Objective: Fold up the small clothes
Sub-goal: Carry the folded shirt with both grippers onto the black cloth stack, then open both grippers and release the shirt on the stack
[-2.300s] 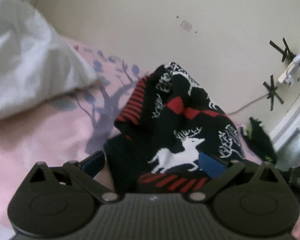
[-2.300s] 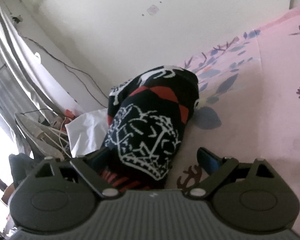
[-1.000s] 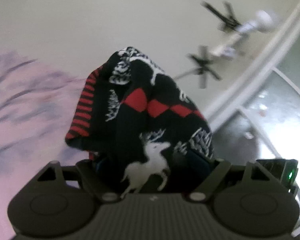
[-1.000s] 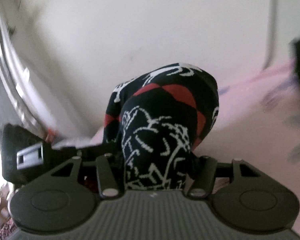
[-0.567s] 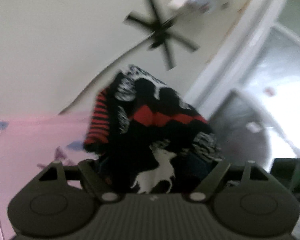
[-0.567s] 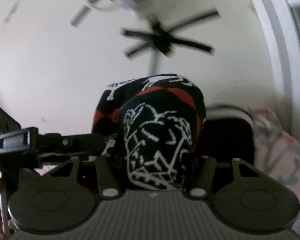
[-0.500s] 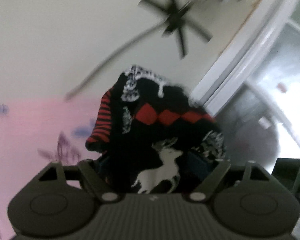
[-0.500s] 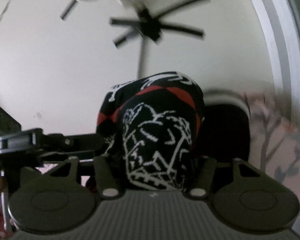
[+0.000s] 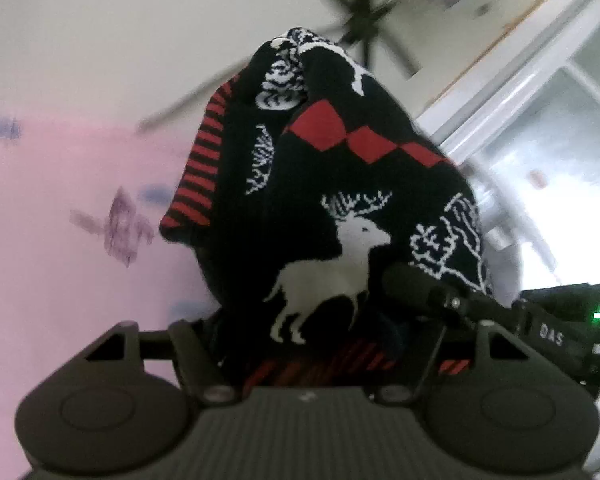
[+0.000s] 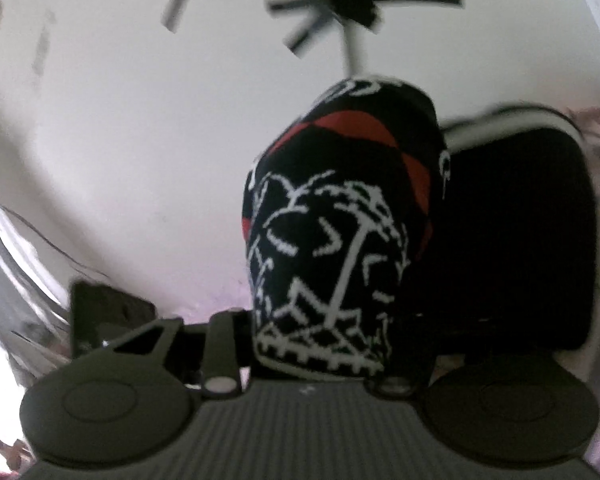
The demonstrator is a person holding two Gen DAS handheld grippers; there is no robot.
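Observation:
A folded black knit sweater (image 9: 340, 184) with a white reindeer, red diamonds and a red-striped cuff stands bunched up between the fingers of my left gripper (image 9: 316, 320). The jaws are closing on it, and the fabric hides the fingertips. In the right wrist view the same sweater (image 10: 340, 220) fills the gap of my right gripper (image 10: 320, 344), whose jaws are also closing on it. The right gripper's finger (image 9: 420, 288) and its body with a green light reach in from the right, touching the bundle.
The pink flowered bed sheet (image 9: 60, 220) lies to the left below the bundle. Behind it is a pale wall with black tape stars (image 10: 352, 4). A white door frame (image 9: 520, 92) stands at the right. A large black object (image 10: 520, 240) sits right of the sweater.
Both grippers have carried the sweater sideways from over the bed toward the wall and door frame. The right gripper's finger now shows close beside the bundle in the left wrist view.

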